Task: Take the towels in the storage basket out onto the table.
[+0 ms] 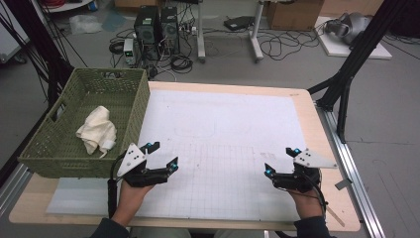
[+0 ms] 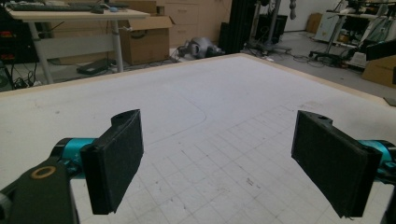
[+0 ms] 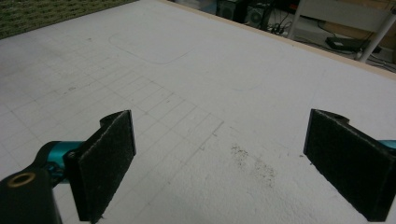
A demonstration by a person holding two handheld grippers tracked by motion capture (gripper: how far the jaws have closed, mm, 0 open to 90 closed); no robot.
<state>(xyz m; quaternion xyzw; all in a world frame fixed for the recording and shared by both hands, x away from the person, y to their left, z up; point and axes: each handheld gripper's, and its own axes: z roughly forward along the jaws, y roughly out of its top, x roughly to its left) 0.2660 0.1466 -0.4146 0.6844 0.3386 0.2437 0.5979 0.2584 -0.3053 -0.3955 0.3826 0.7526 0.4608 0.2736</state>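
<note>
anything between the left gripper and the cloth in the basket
Yes: the basket's near wall stands between the open left gripper and the cloth lying inside. From above the basket is open, with nothing over the cloth.

Crumpled cream cloth (image 1: 96, 130) inside green basket (image 1: 44, 148)

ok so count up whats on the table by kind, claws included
green basket: 1
cream cloth, lying in the basket: 1
white mat with grid lines: 1
claws: 2, left claw and right claw, both open with nothing between the jaws
total: 5
</note>
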